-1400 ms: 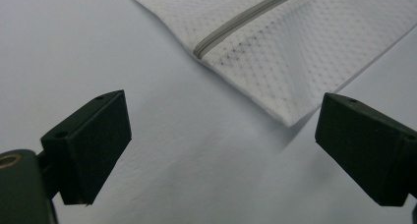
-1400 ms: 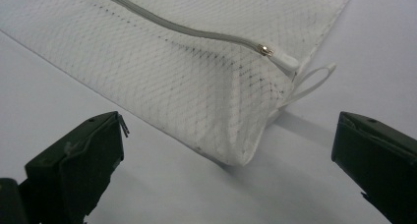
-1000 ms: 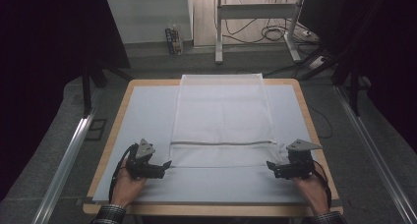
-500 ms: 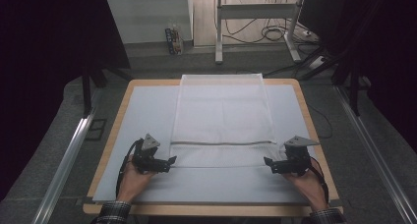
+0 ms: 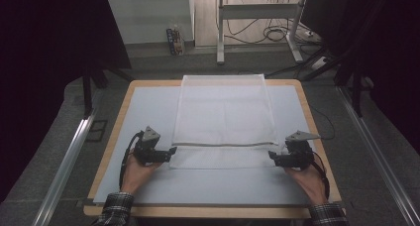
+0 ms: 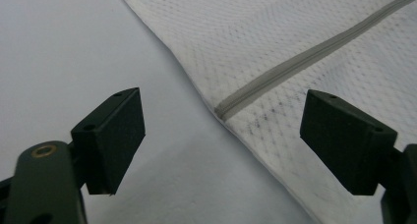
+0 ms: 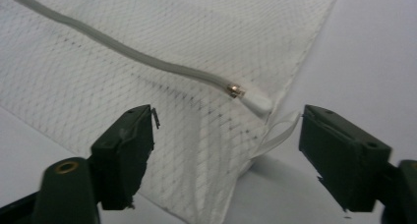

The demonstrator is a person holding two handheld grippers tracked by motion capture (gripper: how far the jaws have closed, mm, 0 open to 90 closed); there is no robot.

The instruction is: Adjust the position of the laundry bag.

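Left tongs (image 5: 171,153) and right tongs (image 5: 271,157), both wide open and empty, have closed in on the mesh bag's (image 5: 223,119) near corners on the worktop (image 5: 148,107); the right gripper view reveals its zipper pull (image 7: 236,91).

Mesh bag (image 6: 314,47) runs off the top and right edges in the left gripper view; zip (image 7: 123,52) cut off top-left in the right gripper view (pull's loop blurred).
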